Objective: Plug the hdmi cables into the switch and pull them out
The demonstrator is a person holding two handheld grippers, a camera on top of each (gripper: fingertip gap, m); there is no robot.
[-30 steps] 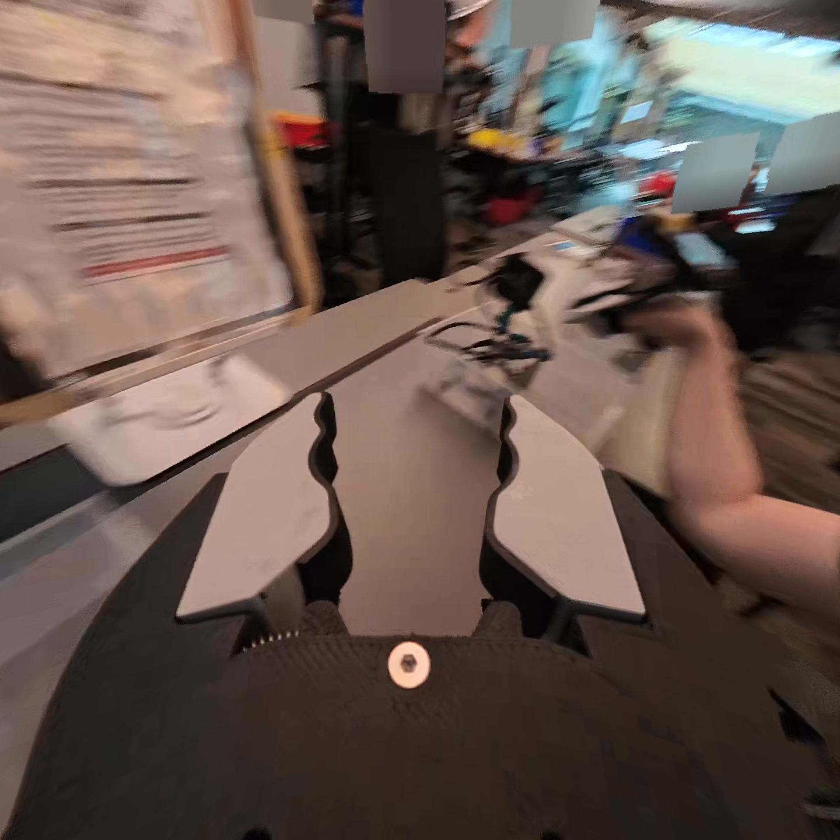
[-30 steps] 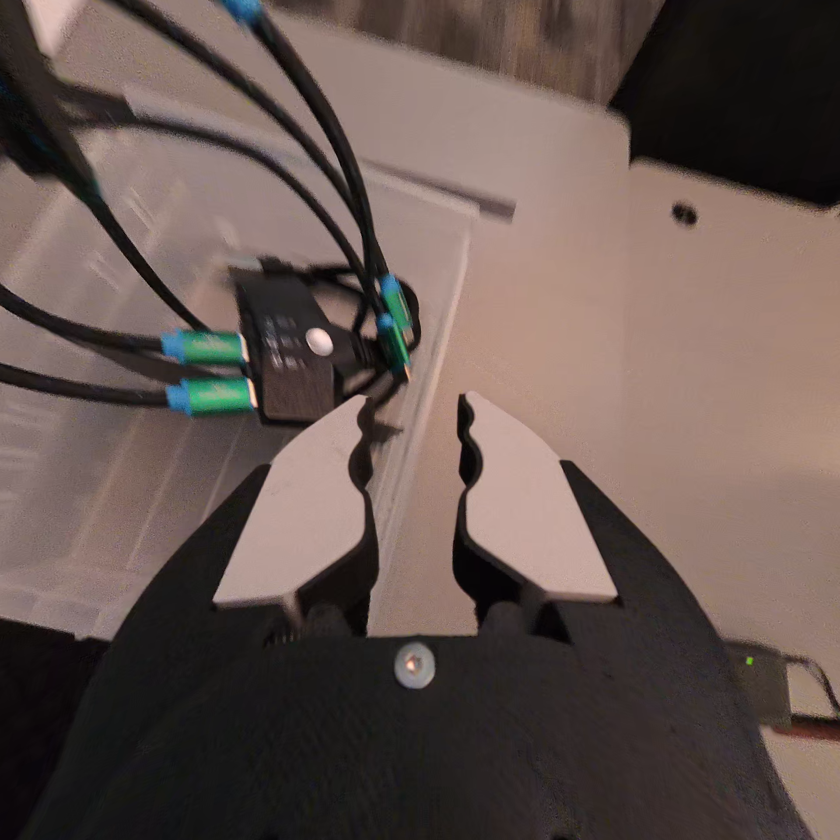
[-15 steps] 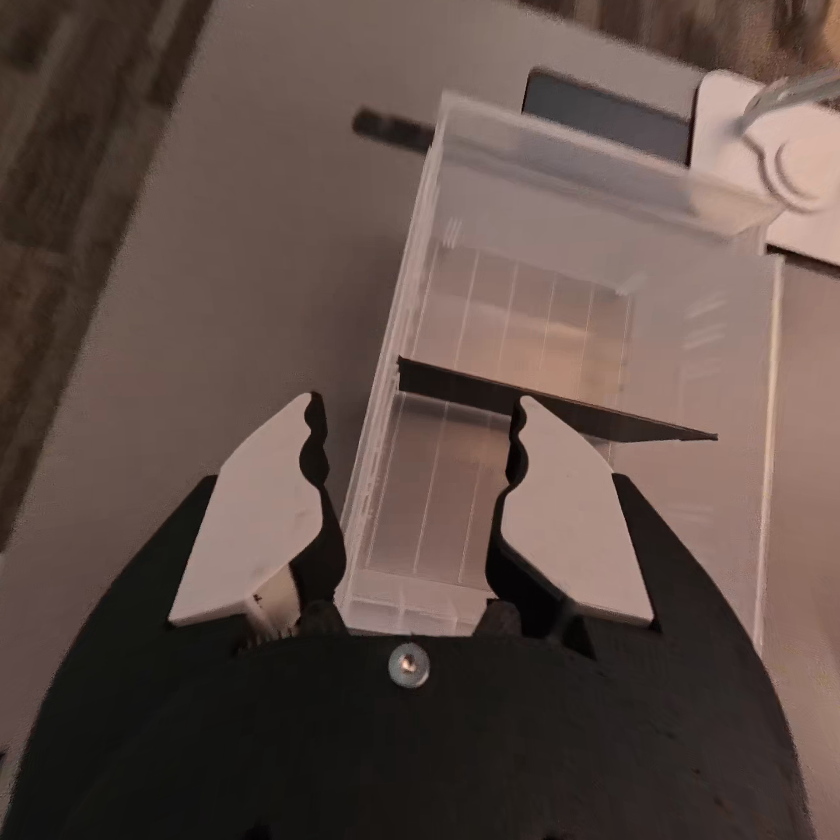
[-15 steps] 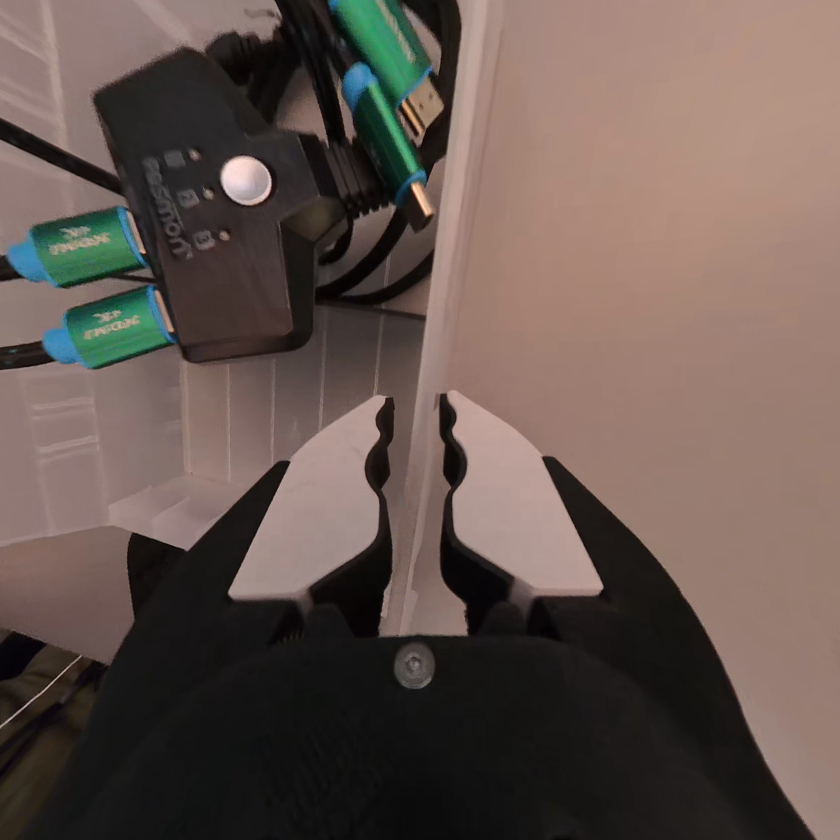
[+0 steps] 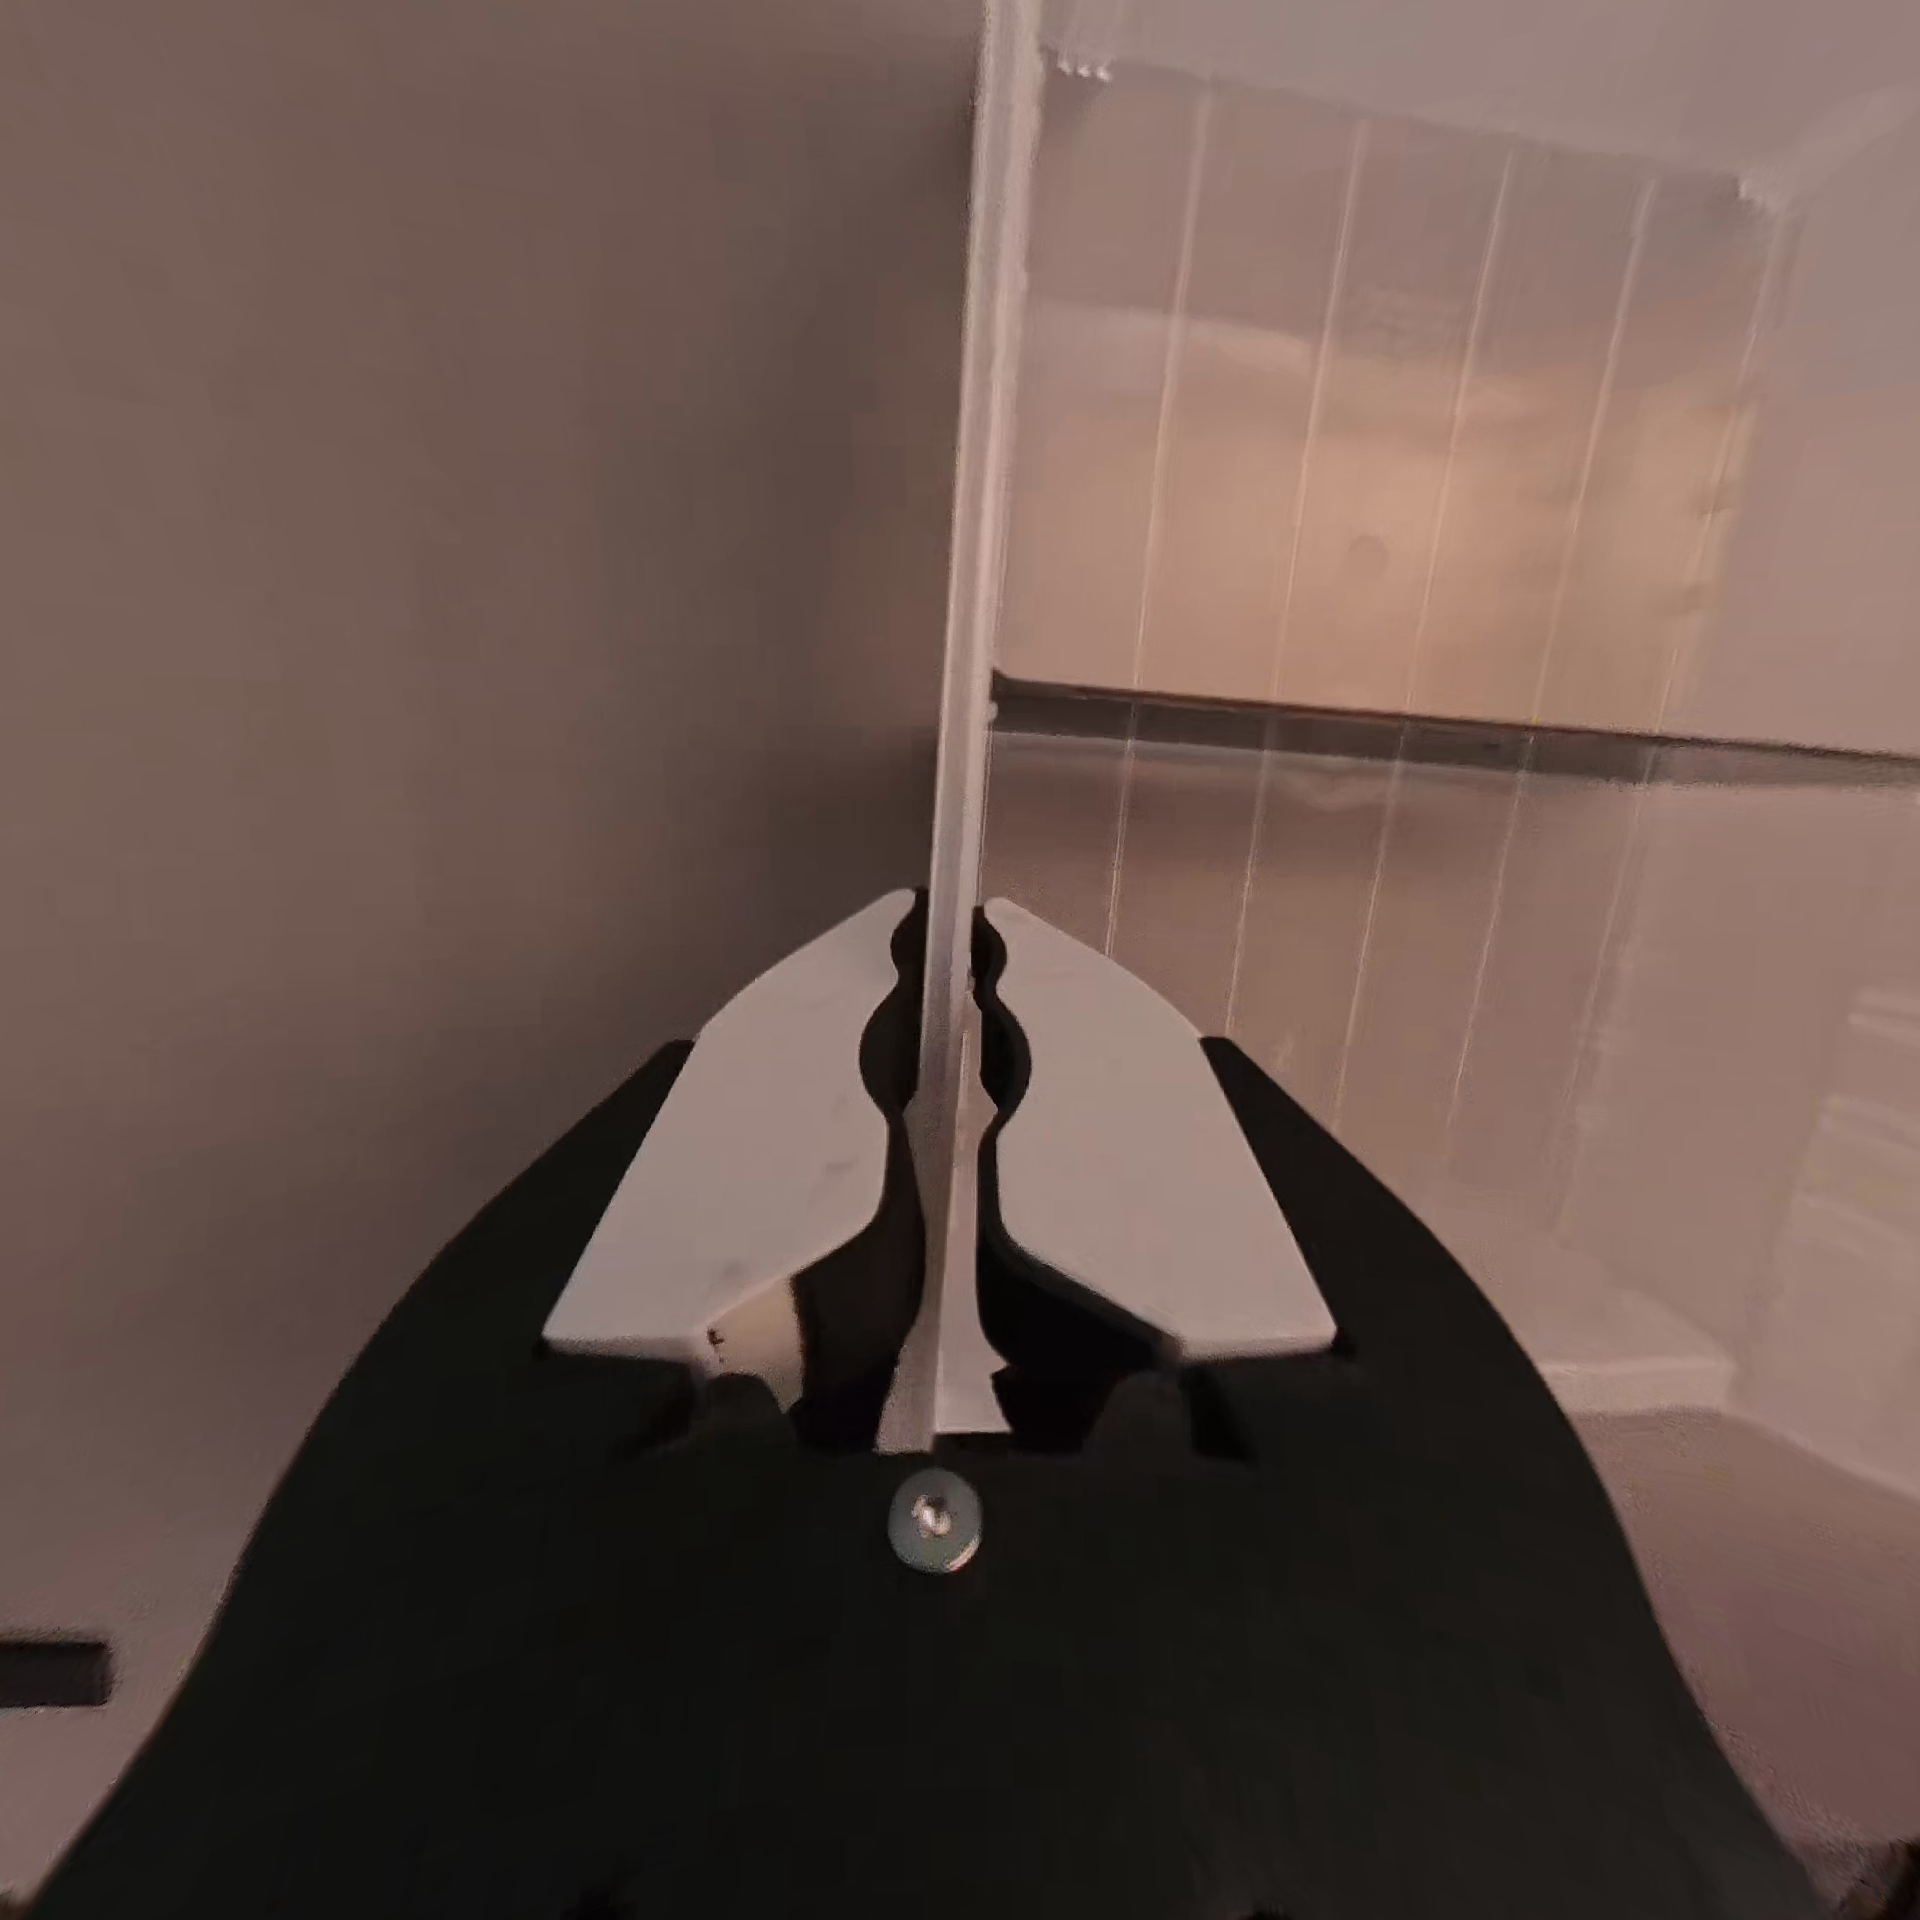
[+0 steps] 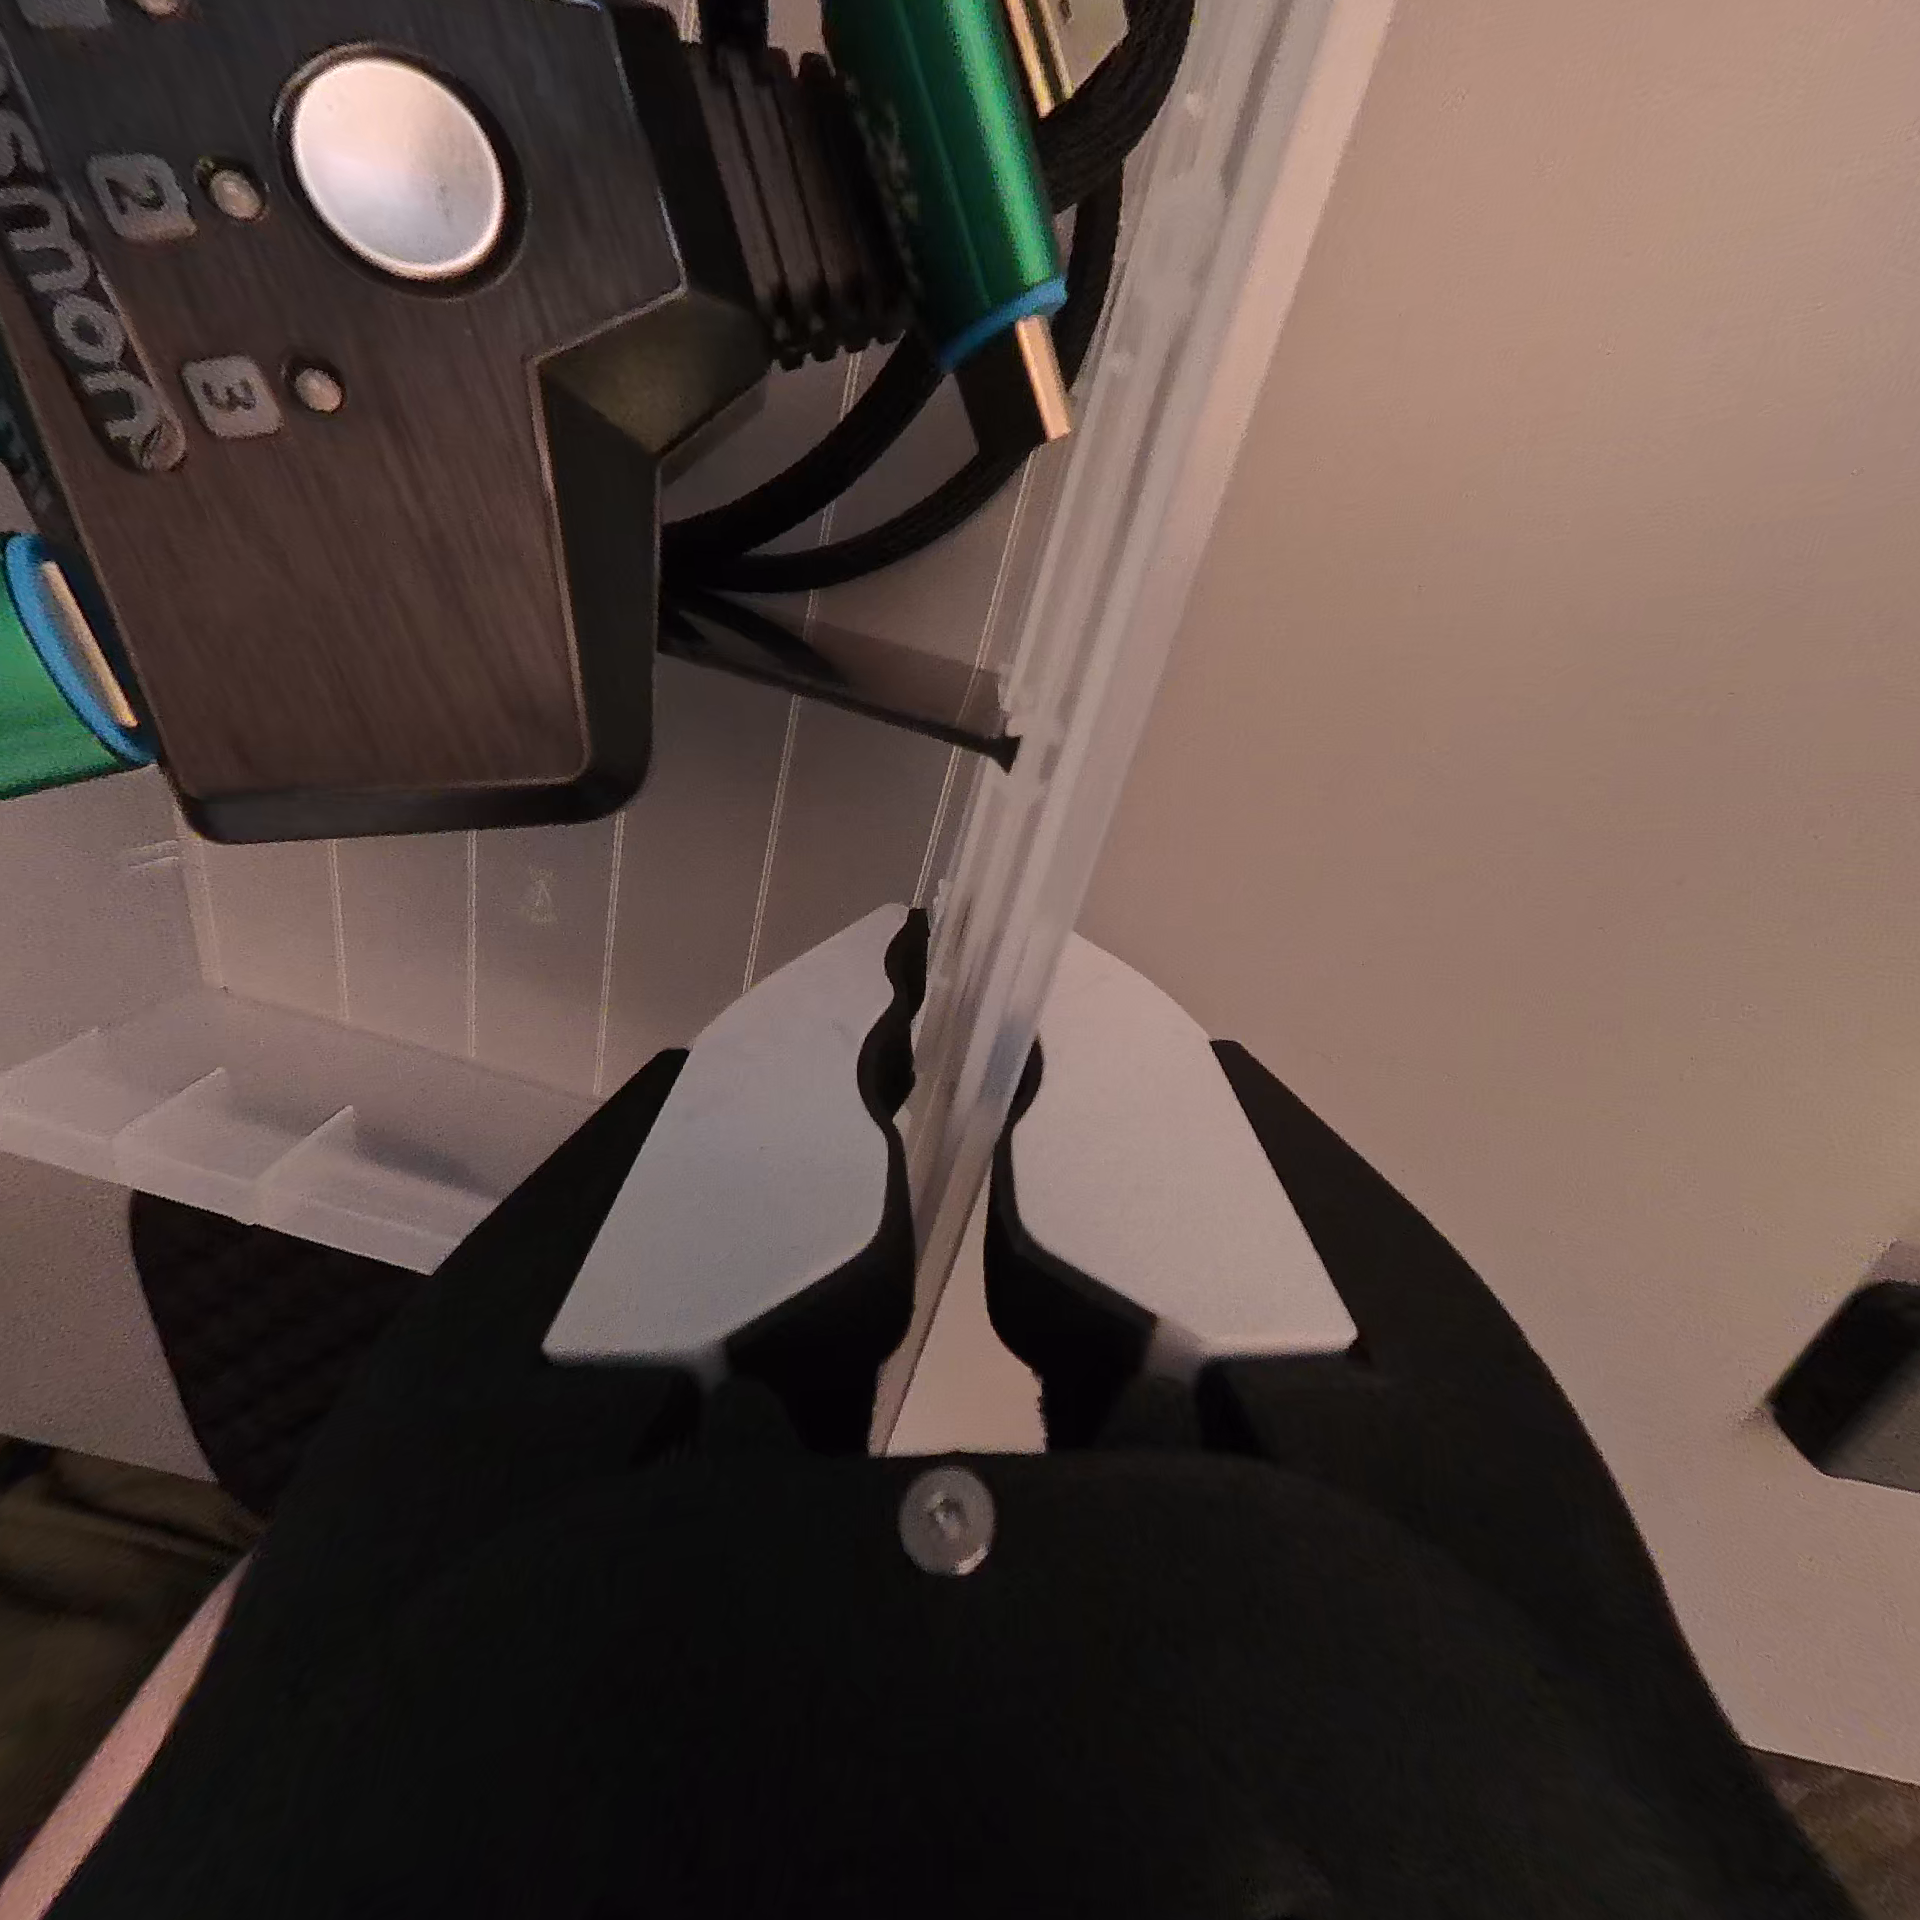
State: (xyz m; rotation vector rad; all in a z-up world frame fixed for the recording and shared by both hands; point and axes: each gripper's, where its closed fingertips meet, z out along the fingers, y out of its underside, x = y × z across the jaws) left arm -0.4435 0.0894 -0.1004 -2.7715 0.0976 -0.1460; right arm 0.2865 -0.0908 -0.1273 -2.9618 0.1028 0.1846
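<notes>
Clamping clear bin [image 6: 1091, 582] walls, both grippers; switch [image 6: 343, 436] inside, seemingly beyond right gripper [image 6: 961, 940].

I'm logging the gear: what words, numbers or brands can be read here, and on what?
Black switch: a brand word and small marks by its lights; not quoted.
Green plug: faint print, too blurred to read.
Clear box: none.

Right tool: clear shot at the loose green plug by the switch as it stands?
Probably not yet. The right tool is shut on the clear bin wall, so it is occupied. The loose plug lies just inside that wall beside the switch; once released, nothing else seems to block it.
</notes>
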